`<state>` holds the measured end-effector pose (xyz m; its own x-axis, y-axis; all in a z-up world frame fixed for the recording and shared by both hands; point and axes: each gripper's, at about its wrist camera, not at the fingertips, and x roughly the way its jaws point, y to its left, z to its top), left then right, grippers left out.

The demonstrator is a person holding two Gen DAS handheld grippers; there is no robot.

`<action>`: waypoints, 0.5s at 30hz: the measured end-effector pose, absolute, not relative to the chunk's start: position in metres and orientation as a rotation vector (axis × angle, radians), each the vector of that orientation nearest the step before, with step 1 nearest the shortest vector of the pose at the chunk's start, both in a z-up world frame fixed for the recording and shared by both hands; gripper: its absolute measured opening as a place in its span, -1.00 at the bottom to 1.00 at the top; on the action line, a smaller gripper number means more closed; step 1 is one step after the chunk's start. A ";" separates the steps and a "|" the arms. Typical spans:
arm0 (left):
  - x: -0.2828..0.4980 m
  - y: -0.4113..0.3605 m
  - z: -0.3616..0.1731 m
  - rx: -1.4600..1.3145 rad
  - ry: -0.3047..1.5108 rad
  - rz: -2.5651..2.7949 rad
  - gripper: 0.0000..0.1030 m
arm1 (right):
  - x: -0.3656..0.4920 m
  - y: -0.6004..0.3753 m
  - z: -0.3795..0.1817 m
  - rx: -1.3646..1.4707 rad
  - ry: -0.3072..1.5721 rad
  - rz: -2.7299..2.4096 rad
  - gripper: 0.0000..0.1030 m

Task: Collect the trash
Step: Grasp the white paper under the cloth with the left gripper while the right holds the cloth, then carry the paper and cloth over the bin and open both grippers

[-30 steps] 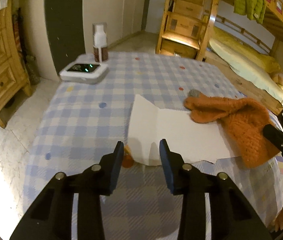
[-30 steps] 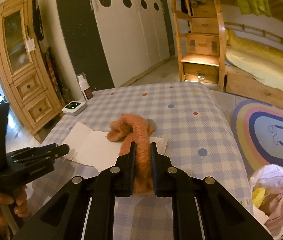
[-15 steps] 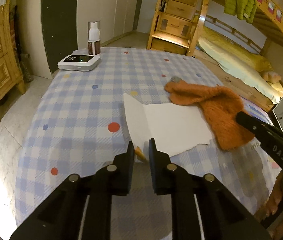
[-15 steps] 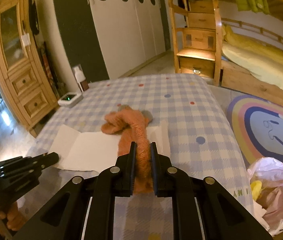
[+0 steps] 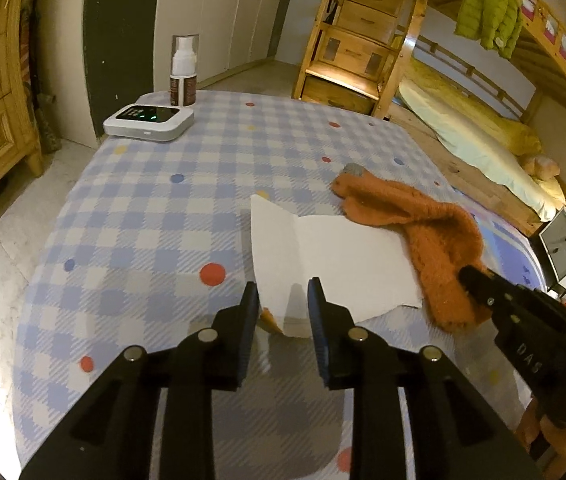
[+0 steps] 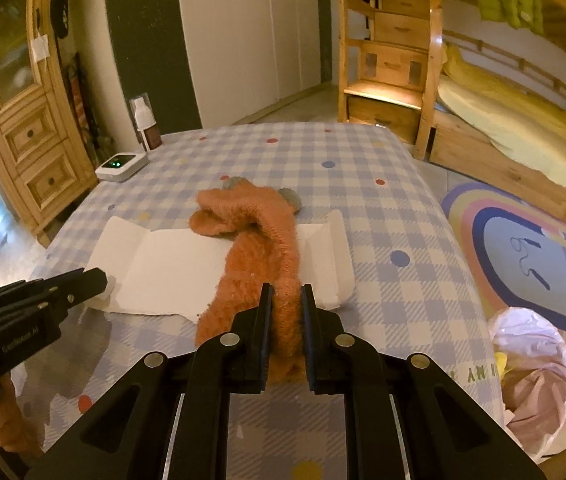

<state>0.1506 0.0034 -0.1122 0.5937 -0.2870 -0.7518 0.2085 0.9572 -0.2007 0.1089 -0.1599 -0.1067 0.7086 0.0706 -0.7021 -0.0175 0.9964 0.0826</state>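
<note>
A white sheet of paper lies unfolded on the checked tablecloth. My left gripper hovers at its near corner. Its jaws are opening, with the paper's corner and a small orange scrap in the gap; the pads do not press on them. An orange knitted cloth lies across the paper. My right gripper is shut on the cloth's near end. The left gripper shows at the left of the right wrist view, and the right gripper touches the cloth in the left wrist view.
A white device with green lights and a spray bottle stand at the table's far left corner. A white trash bag sits open on the floor to the right, by a striped rug. Wooden drawers stand left, a bunk bed right.
The left jaws narrowed around the paper's corner, then widened again. The right gripper kept its hold on the orange cloth and barely moved.
</note>
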 end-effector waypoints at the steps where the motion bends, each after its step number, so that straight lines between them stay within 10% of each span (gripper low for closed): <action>1: 0.151 0.002 -0.113 -0.098 0.892 -0.296 -0.54 | 0.109 -0.160 -0.107 0.074 0.783 0.049 -0.72; 6: 0.141 -0.007 -0.102 -0.089 0.843 -0.332 -0.92 | 0.109 -0.161 -0.105 0.088 0.775 0.053 -0.72; 15: 0.098 -0.020 -0.036 -0.063 0.615 -0.359 -1.00 | 0.059 -0.198 -0.043 0.124 0.556 0.010 -0.73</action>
<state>0.0984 -0.0197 -0.0359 0.7574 -0.3474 -0.5529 0.3104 0.9365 -0.1631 0.0594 -0.1975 -0.0430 0.8494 0.0432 -0.5259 0.0241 0.9924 0.1206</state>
